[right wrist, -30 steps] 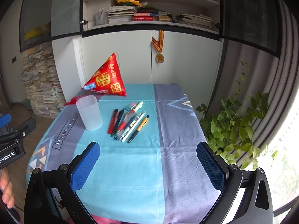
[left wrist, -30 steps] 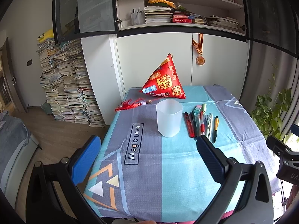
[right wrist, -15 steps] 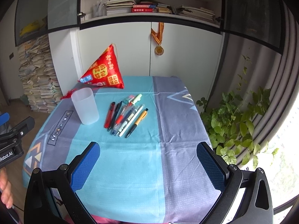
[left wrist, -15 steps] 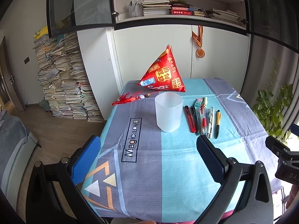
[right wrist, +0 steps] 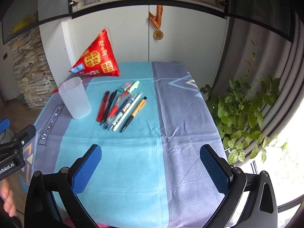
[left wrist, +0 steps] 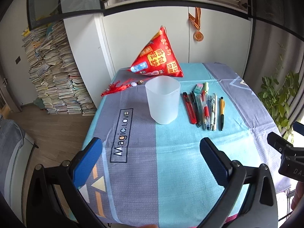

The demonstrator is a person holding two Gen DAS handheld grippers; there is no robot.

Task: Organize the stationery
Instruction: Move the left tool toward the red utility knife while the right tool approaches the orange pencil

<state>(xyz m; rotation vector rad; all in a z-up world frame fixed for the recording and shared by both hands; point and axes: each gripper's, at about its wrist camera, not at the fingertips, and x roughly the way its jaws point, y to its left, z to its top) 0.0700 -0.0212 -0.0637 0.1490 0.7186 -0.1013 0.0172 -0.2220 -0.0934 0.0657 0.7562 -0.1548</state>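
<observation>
Evidently both grippers have advanced: left gripper (left wrist: 151, 156) and right gripper (right wrist: 150, 158) hang spread and empty; cup (left wrist: 162, 99) and pens (right wrist: 121, 109), mid-frame, untouched.

A frosted, translucent plastic cup (left wrist: 162, 99) stands upright and empty on the counter (left wrist: 171, 171), toward its far left part, on the seam between the grey and teal bands of cloth. Just to its right lies a tight row of pens (left wrist: 204, 110), side by side and pointing toward the near edge: a red one (left wrist: 189, 109) nearest the cup, an orange-and-black one (left wrist: 221, 114) outermost. A small eraser (left wrist: 197, 89) and a pale green marker (left wrist: 206, 86) lie at the row's far end.
</observation>
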